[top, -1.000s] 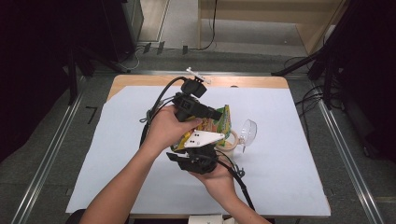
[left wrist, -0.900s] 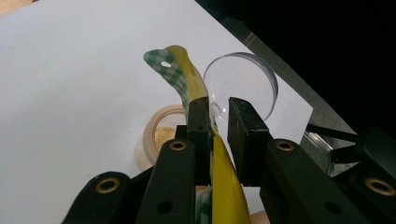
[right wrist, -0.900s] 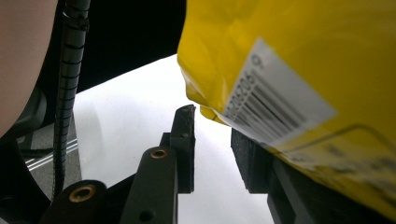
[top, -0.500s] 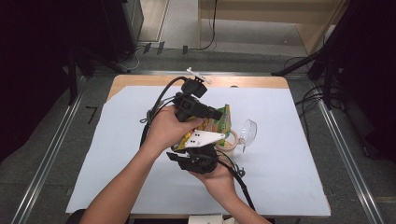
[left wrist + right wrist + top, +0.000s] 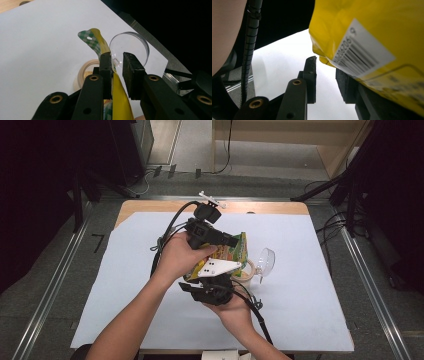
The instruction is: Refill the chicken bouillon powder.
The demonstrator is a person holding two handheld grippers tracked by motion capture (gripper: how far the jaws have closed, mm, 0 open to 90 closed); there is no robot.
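A: What is close to us?

B: The right gripper [image 5: 216, 285], low by the person's hand. Its fingers are a little apart. The yellow snack bag [image 5: 372, 50] leans on one of them, and I see nothing in the gap.

A: And the left gripper [image 5: 117, 72]?

B: Its fingers are narrow. The bag's top edge runs between them and lies on one finger; I cannot tell if they pinch it. The bag is up off the bench [image 5: 125, 285], between both grippers.

A: What could go wrong?

B: I think the bag could slide out and drop, because the hold looks weak.

A: Onto what?

B: Just behind are a small tan cup [image 5: 83, 72] and a clear round lid [image 5: 132, 45]. A falling bag could knock them over.
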